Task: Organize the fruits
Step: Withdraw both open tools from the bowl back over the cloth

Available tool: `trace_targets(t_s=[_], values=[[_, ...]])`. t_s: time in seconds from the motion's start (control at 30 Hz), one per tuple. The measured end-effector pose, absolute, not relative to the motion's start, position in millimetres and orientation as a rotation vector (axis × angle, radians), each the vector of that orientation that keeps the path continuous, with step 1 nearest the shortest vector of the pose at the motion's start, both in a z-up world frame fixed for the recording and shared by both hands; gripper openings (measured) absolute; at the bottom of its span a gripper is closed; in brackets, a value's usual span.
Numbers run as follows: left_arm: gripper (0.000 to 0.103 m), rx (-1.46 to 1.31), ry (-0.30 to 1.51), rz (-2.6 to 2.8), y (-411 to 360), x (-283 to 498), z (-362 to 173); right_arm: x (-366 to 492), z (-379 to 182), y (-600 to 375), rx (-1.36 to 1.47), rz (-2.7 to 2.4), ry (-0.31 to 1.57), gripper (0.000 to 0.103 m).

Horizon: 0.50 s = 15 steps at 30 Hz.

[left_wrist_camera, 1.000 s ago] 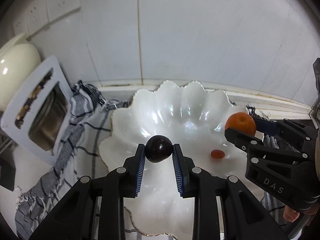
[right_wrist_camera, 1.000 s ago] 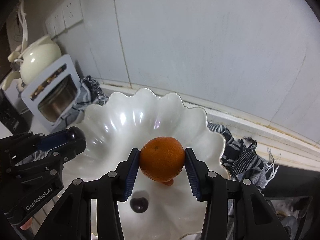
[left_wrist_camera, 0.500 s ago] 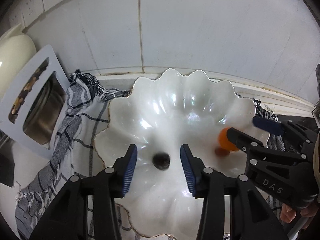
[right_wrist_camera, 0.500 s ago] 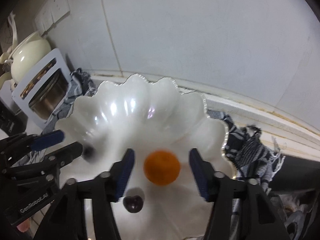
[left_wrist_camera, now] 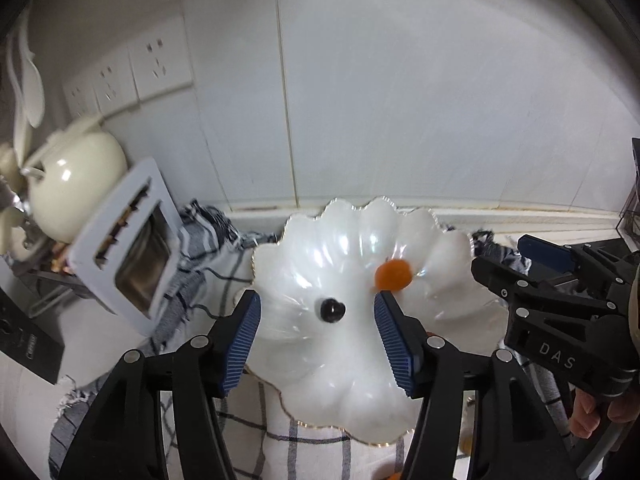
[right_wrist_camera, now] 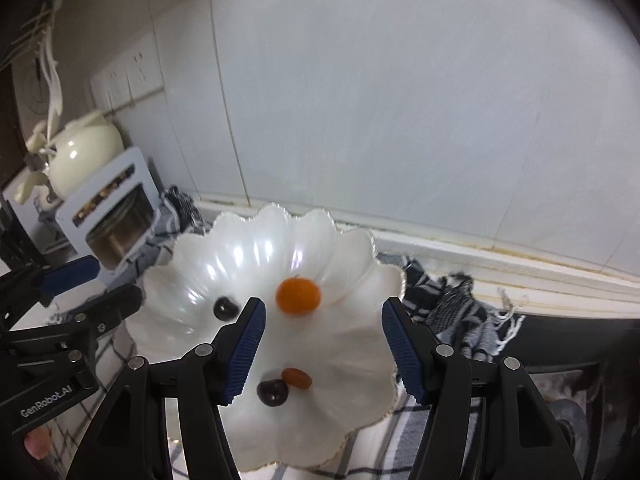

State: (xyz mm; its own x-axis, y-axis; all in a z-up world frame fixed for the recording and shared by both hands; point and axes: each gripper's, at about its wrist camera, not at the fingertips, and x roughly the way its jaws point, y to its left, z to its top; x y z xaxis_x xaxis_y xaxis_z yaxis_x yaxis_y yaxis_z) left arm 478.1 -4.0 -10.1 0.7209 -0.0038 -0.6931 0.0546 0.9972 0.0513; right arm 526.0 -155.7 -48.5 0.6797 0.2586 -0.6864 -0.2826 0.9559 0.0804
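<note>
White tiled wall (left_wrist_camera: 400, 100) backs checked cloth (left_wrist_camera: 280, 432) under scalloped bowl (left_wrist_camera: 360, 380).

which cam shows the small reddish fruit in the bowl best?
Right wrist. The small reddish fruit lies unobstructed in the bowl, touching a dark plum, between the open right tongs. In the left wrist view it's almost entirely hidden behind the left tongs' right finger.

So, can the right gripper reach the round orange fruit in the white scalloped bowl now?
Probably yes: the right gripper is open, and the round orange fruit lies uncovered in the white scalloped bowl, just ahead of its fingers.
</note>
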Motion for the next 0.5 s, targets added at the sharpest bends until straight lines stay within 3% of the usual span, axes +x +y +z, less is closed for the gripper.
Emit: trace_targets(t_s=[0.5], values=[[0.061, 0.088, 0.617, -0.077, -12.8, 399.2, 31.5, 438.7, 0.6, -167.5, -0.032, 0.293, 0.601, 0.062]])
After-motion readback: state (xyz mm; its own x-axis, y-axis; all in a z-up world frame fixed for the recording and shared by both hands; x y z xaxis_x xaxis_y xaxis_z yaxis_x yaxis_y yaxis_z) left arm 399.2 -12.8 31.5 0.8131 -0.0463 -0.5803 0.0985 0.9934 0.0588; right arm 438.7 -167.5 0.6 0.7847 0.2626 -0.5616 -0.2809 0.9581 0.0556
